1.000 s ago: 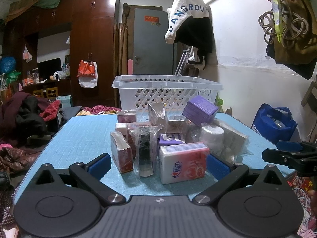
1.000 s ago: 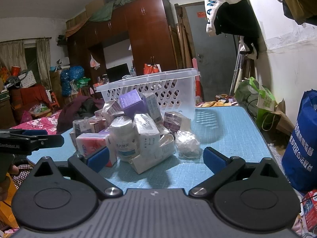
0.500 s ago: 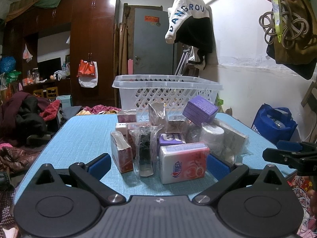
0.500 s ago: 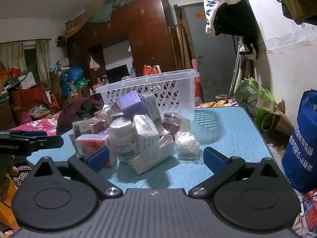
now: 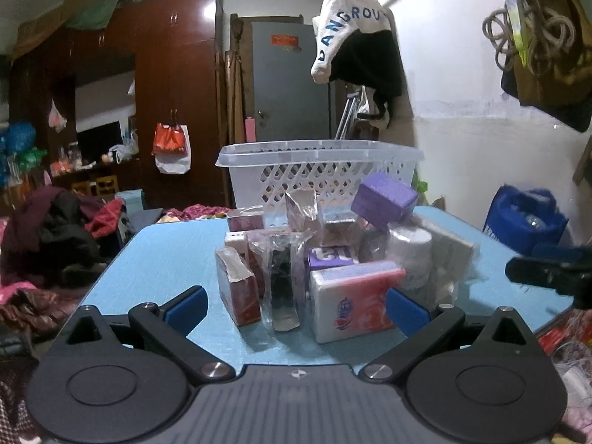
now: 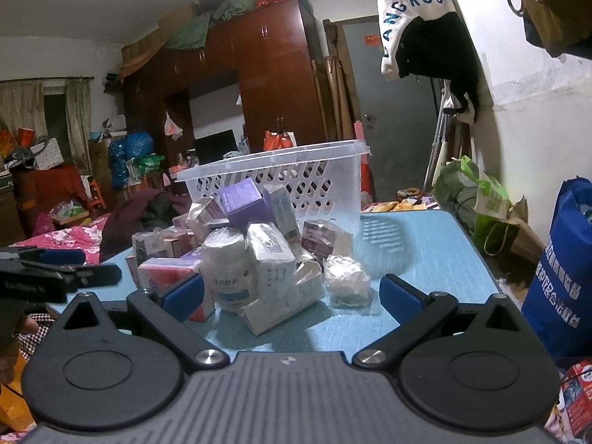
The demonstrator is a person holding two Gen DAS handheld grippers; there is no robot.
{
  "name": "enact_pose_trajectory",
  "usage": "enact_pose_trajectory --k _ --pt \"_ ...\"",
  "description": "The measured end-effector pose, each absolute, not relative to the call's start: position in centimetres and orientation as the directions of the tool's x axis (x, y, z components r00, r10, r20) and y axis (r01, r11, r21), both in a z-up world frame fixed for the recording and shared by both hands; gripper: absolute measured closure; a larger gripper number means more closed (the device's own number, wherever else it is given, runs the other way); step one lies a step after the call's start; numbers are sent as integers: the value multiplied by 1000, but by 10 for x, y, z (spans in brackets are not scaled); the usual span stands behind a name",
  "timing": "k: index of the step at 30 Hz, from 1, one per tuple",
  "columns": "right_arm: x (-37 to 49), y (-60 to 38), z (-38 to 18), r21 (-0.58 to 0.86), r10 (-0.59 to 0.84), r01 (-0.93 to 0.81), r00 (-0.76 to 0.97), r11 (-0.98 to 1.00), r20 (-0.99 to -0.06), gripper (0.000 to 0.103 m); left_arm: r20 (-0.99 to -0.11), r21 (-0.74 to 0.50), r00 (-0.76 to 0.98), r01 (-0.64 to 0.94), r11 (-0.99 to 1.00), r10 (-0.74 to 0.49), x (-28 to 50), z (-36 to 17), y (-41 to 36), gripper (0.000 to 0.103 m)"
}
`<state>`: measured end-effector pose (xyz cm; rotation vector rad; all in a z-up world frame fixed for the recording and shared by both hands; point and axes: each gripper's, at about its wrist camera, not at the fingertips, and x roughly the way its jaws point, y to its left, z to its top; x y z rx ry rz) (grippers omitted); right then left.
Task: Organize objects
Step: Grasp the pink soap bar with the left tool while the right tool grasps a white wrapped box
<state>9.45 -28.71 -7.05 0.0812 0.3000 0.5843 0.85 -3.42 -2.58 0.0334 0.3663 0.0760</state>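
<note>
We hold our left claw (image 5: 294, 303) and right claw (image 6: 290, 294) spread wide, gripping nothing, at the near side of the pile of packets (image 5: 325, 255) on the blue bench (image 5: 162, 251); the white basket (image 5: 318, 170) stands just behind the pile.

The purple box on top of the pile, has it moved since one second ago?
No. In the left wrist view the purple box sits at the same spot against the white basket behind it, tilted as before.

A heap of packets (image 5: 325, 259) sits mid-tabletop (image 5: 166, 255), with the basket (image 5: 318, 170) just behind it, touching.
</note>
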Motion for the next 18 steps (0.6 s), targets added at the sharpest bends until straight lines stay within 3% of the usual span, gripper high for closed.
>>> enact_pose_trajectory --k 5,10,13,18 --pt "100 -277 -71 119 551 -540 796 833 -251 1 -370 24 927 -52 998 57 14 -32 -30 0" --pt "115 -266 -73 65 568 -575 774 816 -278 16 -361 23 933 21 1000 -11 21 -38 -40 0" --pt "128 -262 -76 72 578 -587 758 807 -301 31 -366 22 930 36 999 -26 34 -42 -51 0" --pt "135 -258 -76 67 598 -610 741 789 -305 45 -385 35 923 6 999 8 54 -49 -67 0"
